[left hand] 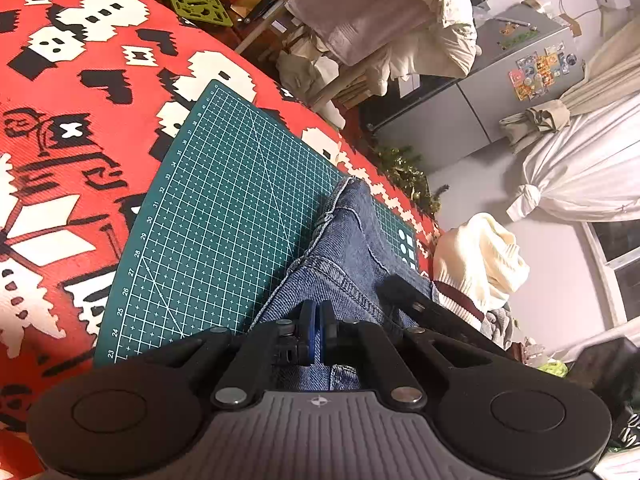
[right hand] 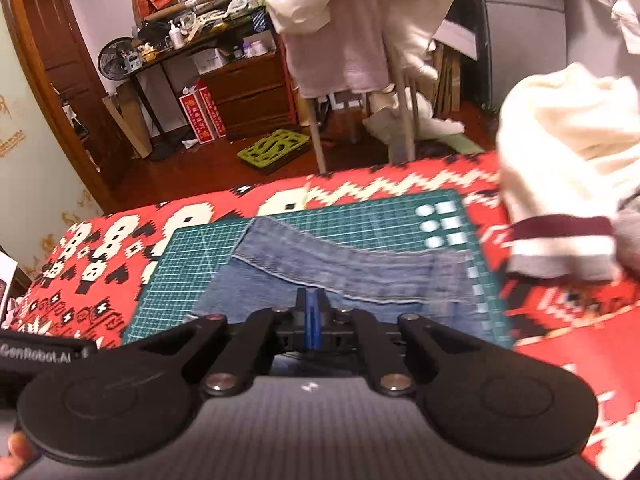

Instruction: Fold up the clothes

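Note:
Blue jeans (left hand: 344,248) lie on a green cutting mat (left hand: 224,208) and rise up to my left gripper (left hand: 318,320), whose blue pads are shut on the denim. The black frame of my right gripper (left hand: 416,304) shows just to the right, over the same jeans. In the right wrist view the jeans (right hand: 360,272) lie across the mat (right hand: 360,208) with one band of denim folded over. My right gripper (right hand: 312,308) is shut at their near edge, denim at its pads. This view is blurred. Part of the left gripper's body (right hand: 40,352) shows at the left edge.
A red, white and black patterned cloth (left hand: 80,120) covers the surface under the mat. A cream sweater (right hand: 560,152) with a maroon band is heaped at the right. A chair draped with pale clothes (right hand: 360,40) stands beyond the far edge. A green tray (right hand: 276,148) lies on the floor.

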Tool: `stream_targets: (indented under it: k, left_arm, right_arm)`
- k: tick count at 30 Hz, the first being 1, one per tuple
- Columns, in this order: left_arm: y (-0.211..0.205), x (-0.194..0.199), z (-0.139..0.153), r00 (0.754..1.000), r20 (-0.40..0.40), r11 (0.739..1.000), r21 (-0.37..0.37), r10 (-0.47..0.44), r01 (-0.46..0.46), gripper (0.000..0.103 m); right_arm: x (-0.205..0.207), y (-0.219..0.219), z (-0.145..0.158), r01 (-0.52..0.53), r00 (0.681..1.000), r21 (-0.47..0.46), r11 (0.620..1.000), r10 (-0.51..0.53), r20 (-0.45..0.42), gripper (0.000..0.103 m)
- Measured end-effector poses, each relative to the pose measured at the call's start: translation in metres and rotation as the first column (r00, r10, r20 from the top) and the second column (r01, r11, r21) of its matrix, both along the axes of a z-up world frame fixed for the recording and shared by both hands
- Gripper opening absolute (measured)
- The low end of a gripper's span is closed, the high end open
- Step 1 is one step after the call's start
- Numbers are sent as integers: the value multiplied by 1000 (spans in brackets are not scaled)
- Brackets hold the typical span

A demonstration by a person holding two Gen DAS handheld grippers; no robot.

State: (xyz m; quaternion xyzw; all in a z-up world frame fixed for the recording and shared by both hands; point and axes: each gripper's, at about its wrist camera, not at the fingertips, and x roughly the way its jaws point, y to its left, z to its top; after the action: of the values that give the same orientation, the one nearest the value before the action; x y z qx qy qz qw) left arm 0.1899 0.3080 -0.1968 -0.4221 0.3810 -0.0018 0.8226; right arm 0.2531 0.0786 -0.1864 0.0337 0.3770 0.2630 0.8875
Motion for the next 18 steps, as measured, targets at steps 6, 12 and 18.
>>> stream_targets:
  k: [6, 12, 18]
  left_arm:
    - [-3, 0, 0, 1000, -5, 1000, 5, -12, 12, 2]
    - [-3, 1, 0, 1000, -6, 1000, 8, -18, 18, 1]
    - [-4, 2, -1, 1000, -8, 1000, 5, -26, 26, 1]
  right_arm:
    - [5, -23, -8, 16, 999, 9, 1000, -16, -30, 0]
    - [1, -38, 0, 60, 998, -42, 997, -60, 6, 0]
    - [8, -69, -8, 100, 994, 7, 995, -100, -44, 0]
